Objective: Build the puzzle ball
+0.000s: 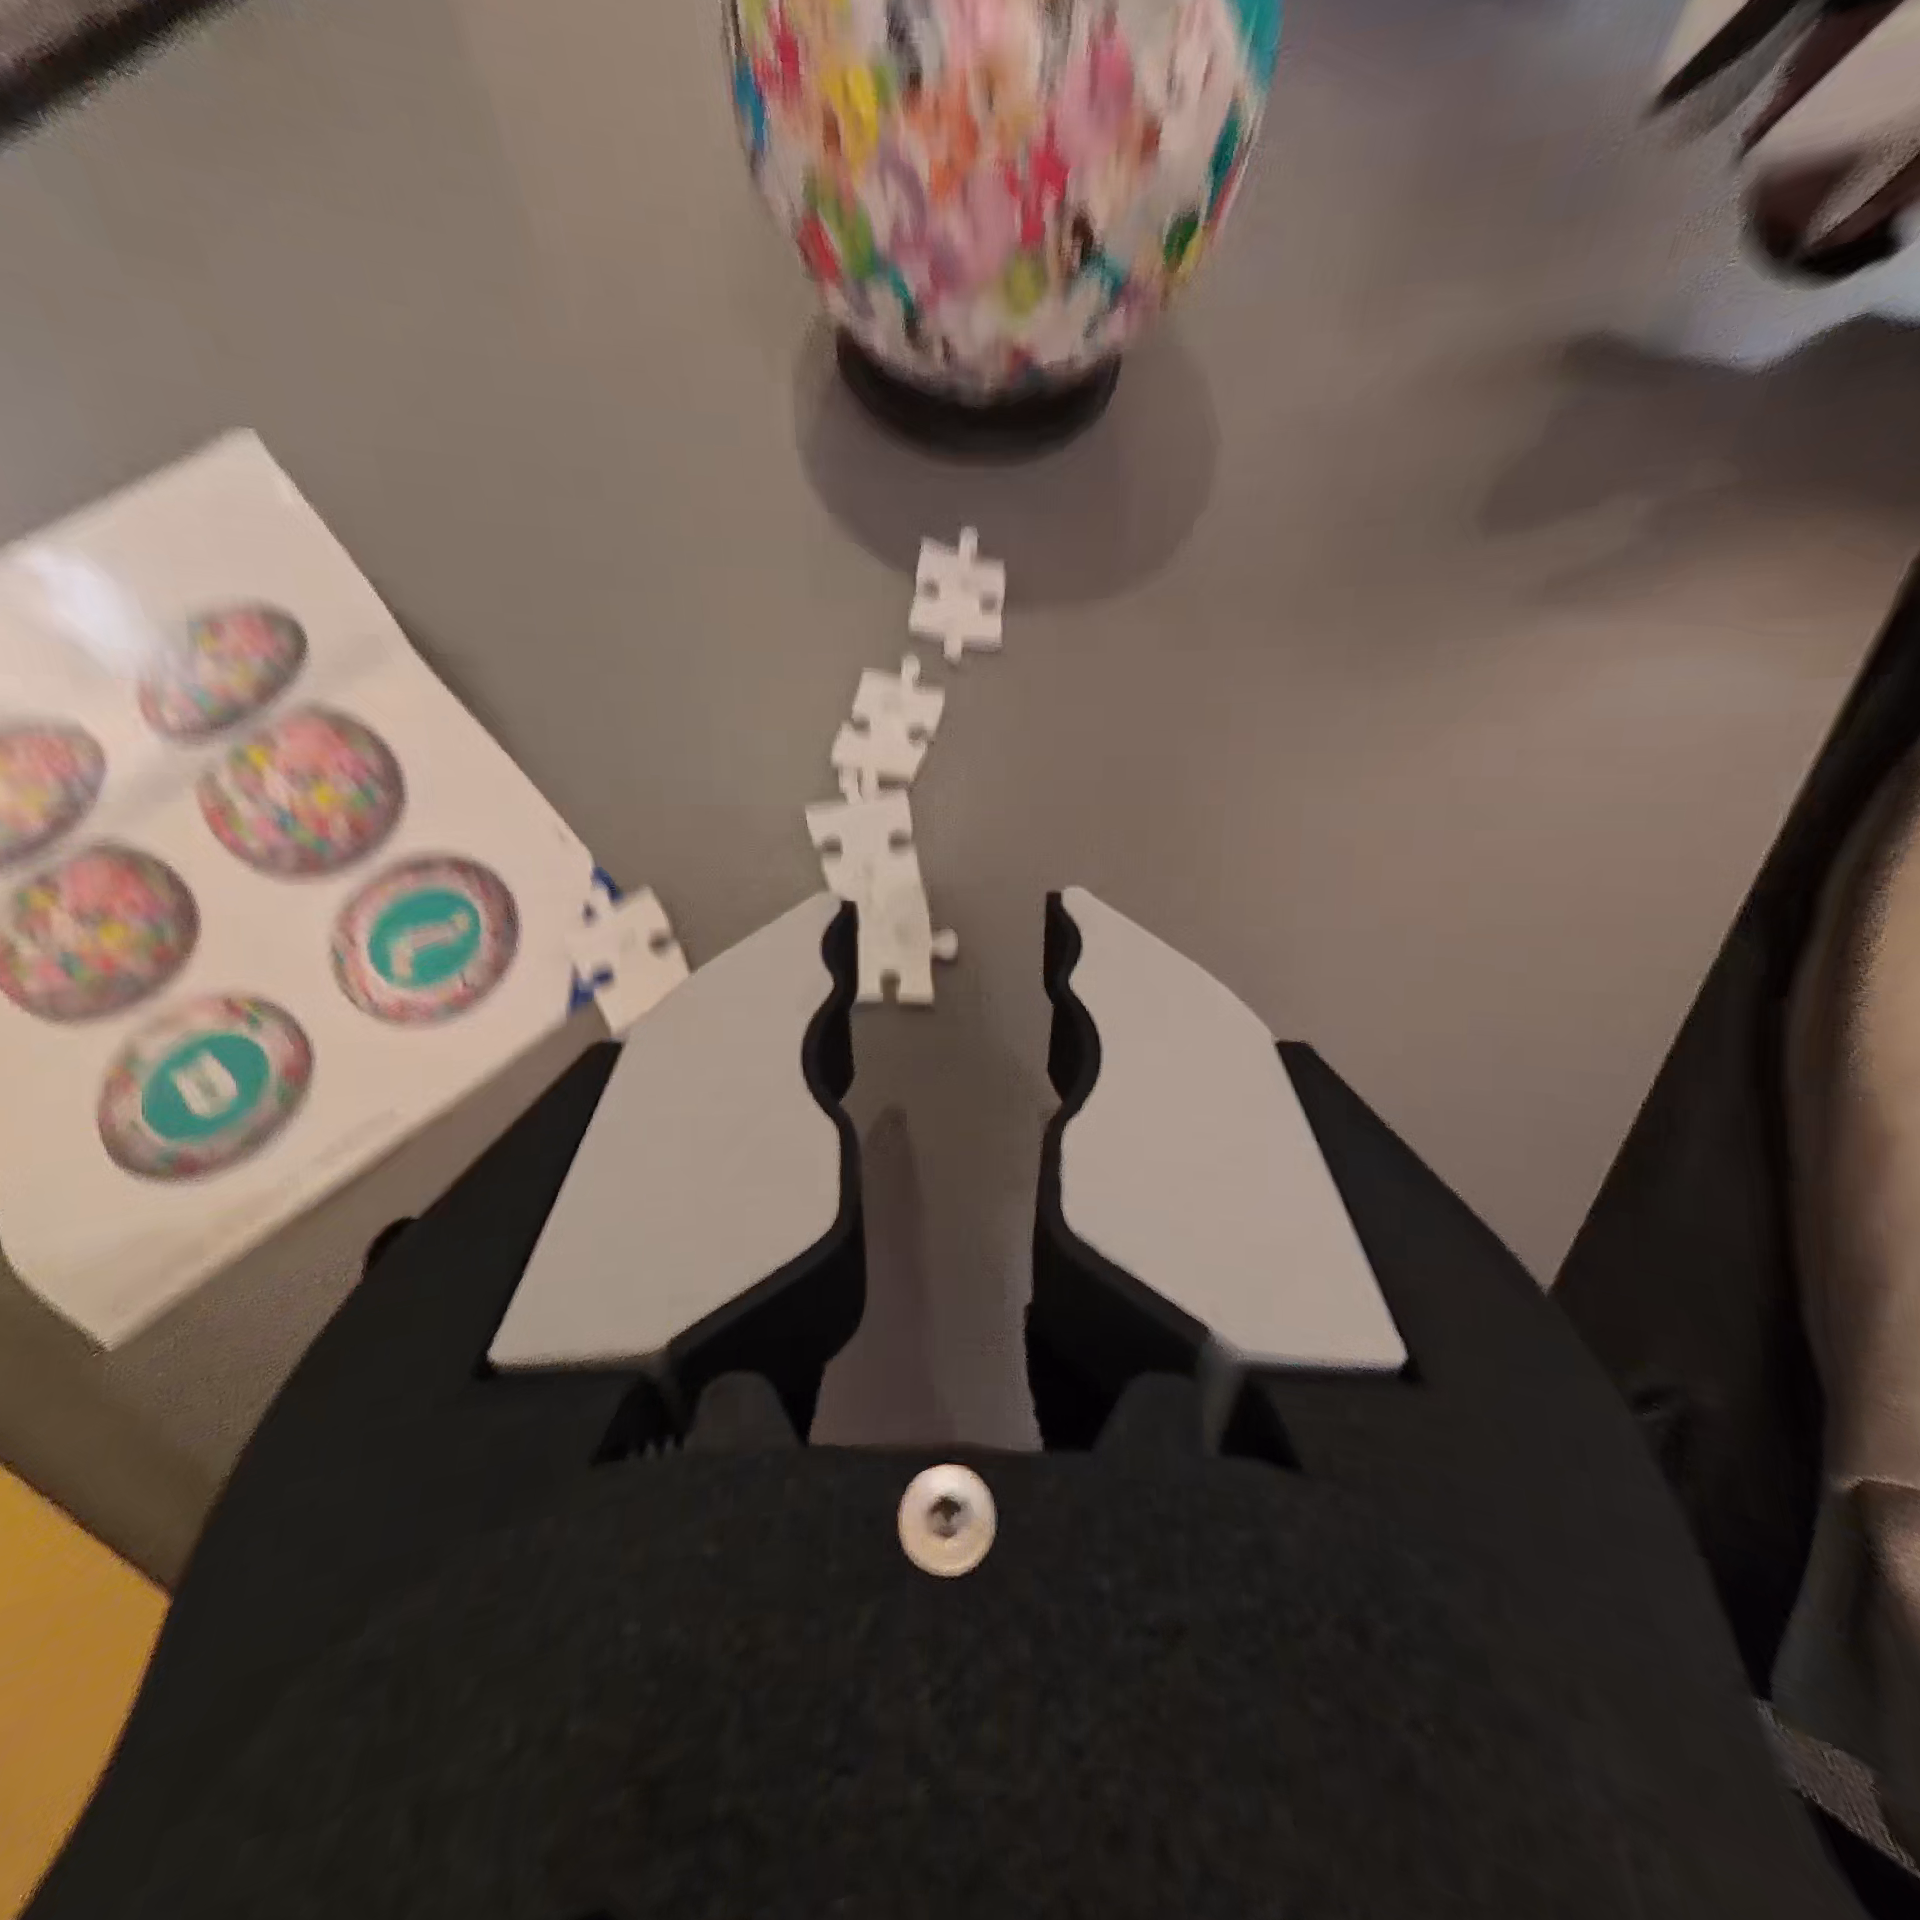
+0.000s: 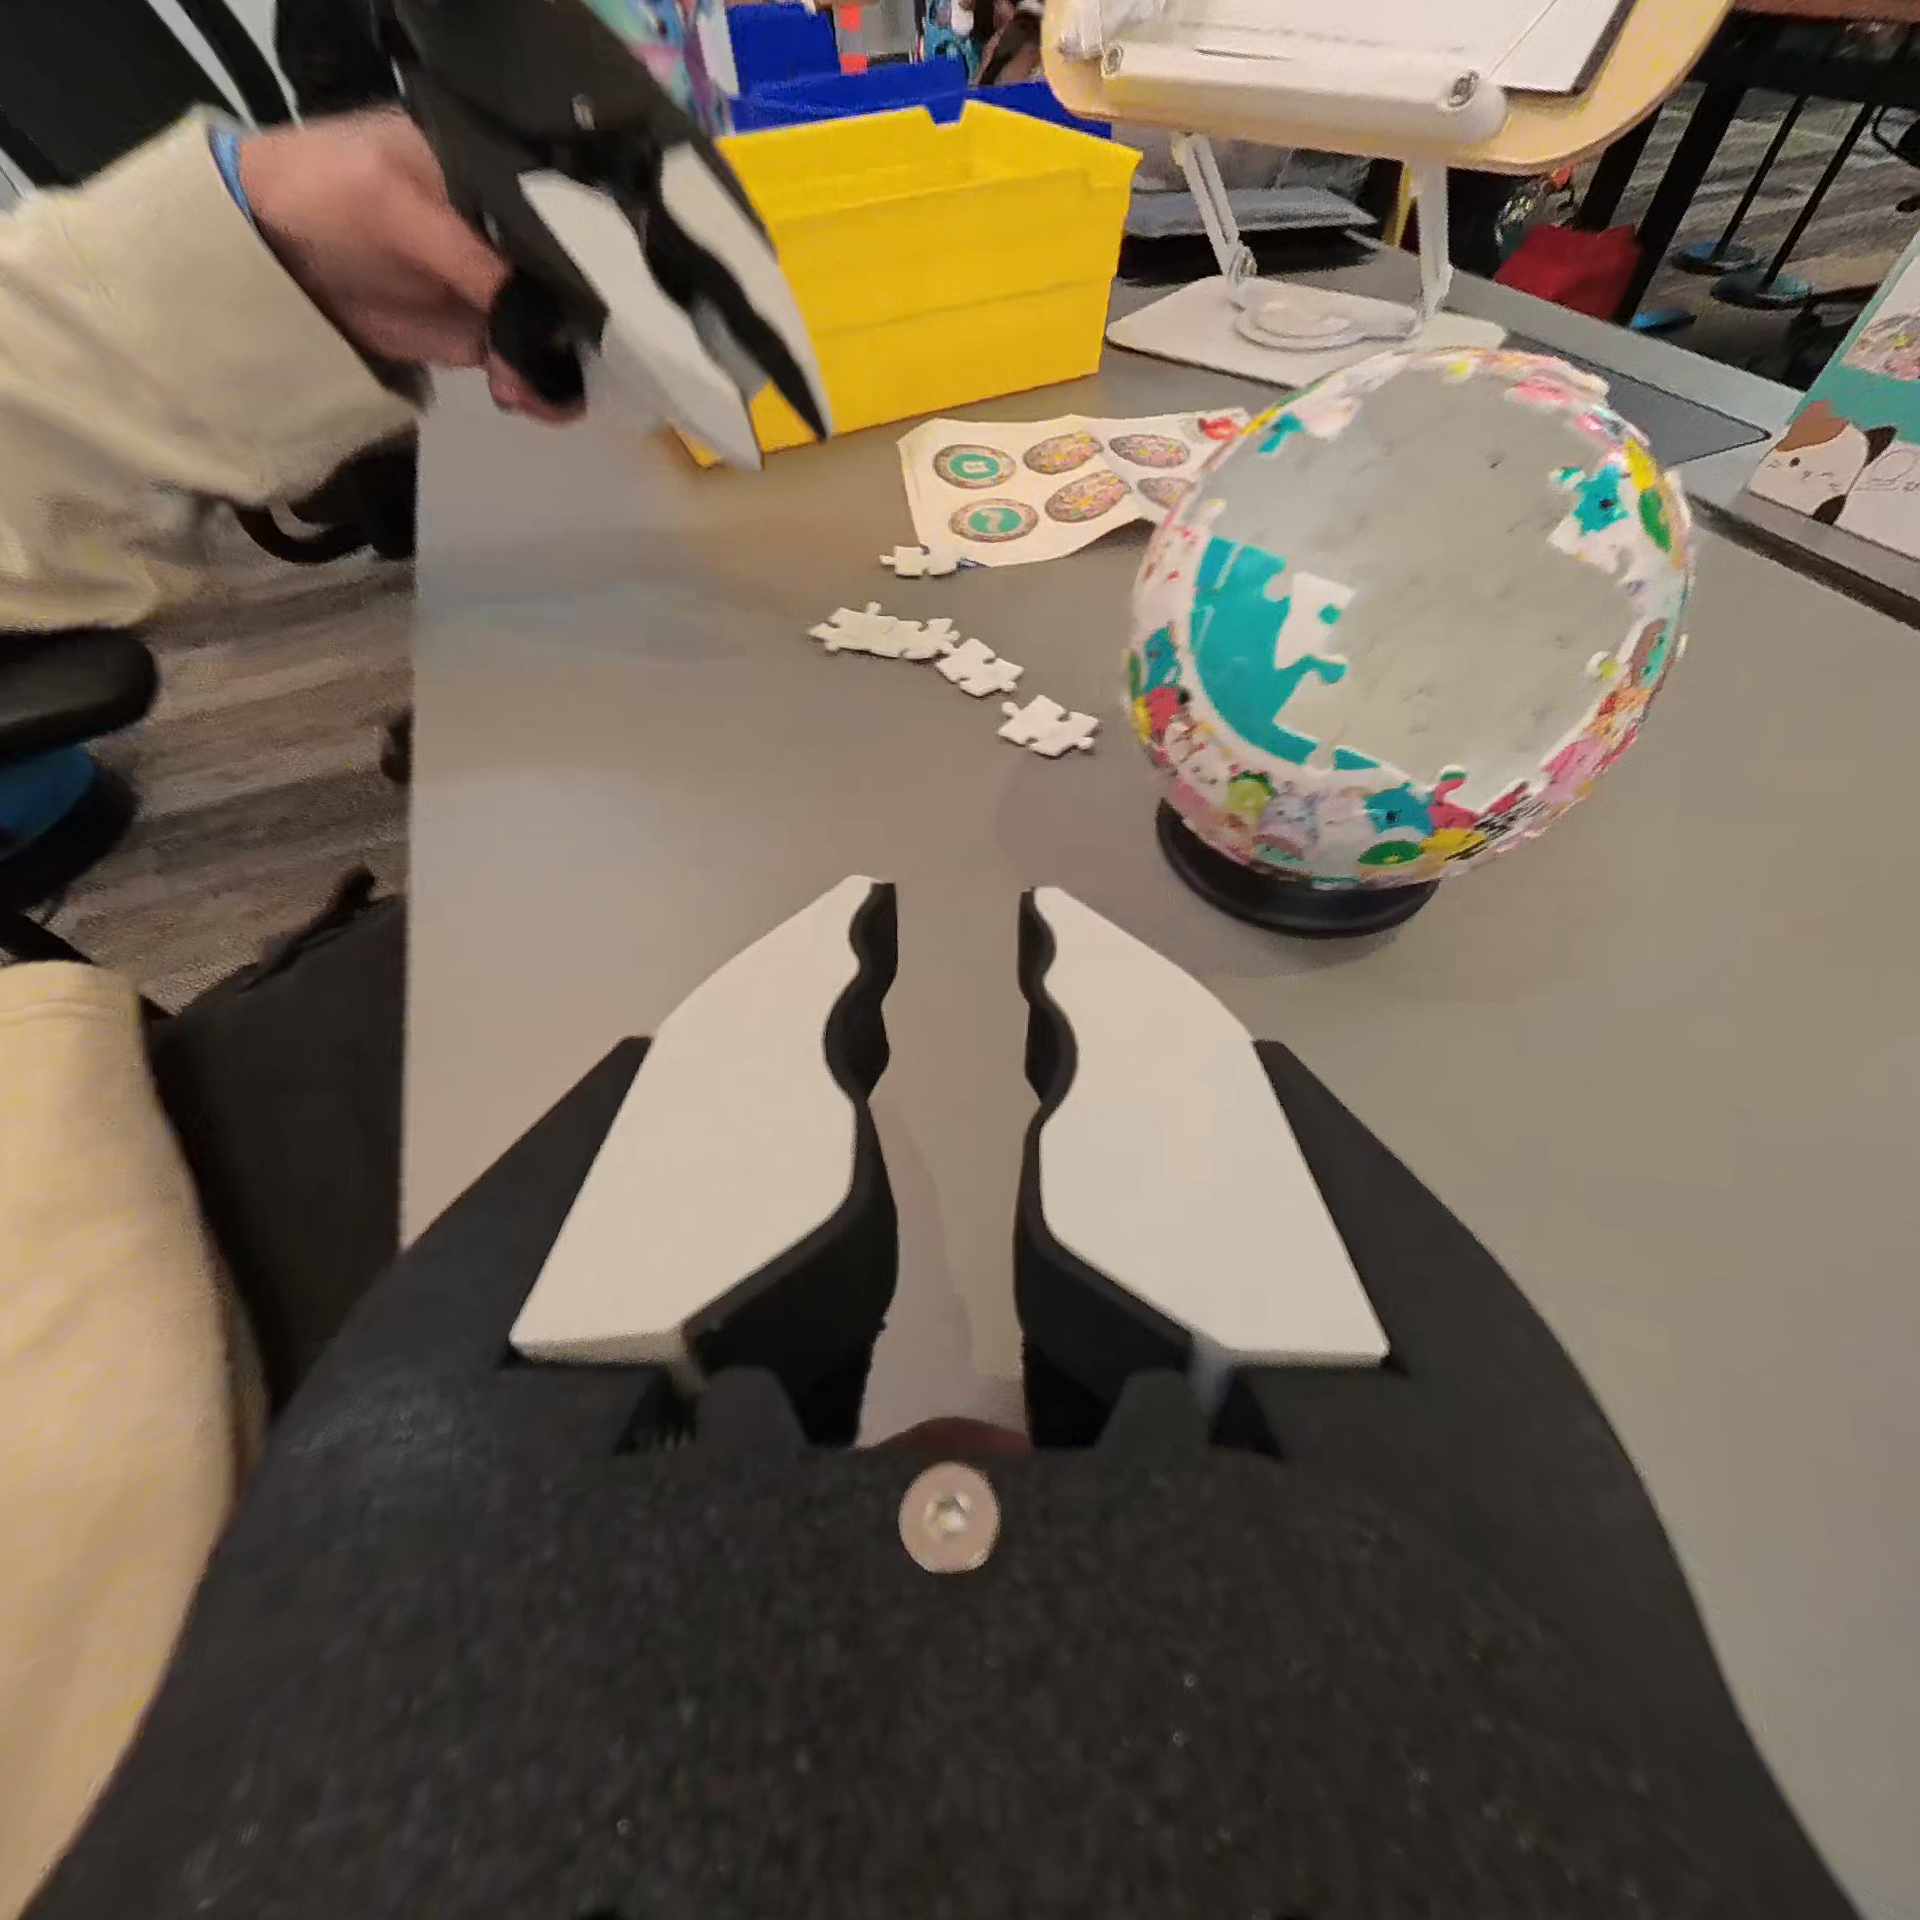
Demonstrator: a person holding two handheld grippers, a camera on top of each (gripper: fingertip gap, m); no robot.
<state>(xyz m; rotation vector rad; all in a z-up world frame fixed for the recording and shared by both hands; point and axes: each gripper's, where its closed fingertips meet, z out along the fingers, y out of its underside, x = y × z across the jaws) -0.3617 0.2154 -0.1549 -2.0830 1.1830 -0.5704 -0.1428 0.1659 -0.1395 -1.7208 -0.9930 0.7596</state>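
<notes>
The colourful puzzle ball (image 2: 1403,634) stands on a black ring base (image 2: 1288,904) on the grey table, with a large open hole showing its white inside. It also shows blurred in the left wrist view (image 1: 997,187). Several loose white pieces (image 1: 883,873) lie face down in a row before it, also visible in the right wrist view (image 2: 935,649). My left gripper (image 1: 948,914) is open and empty, held above the nearest pieces; it shows in the right wrist view (image 2: 790,426). My right gripper (image 2: 956,899) is open and empty, low over the table's near side, left of the ball.
A glossy instruction sheet (image 1: 239,883) with ball pictures lies left of the pieces, one piece (image 1: 623,951) at its corner. A yellow bin (image 2: 935,260) stands at the back. A white stand (image 2: 1309,312) and a picture box (image 2: 1860,447) sit behind and right of the ball. The grippers' ends are close to 25 centimetres from one another.
</notes>
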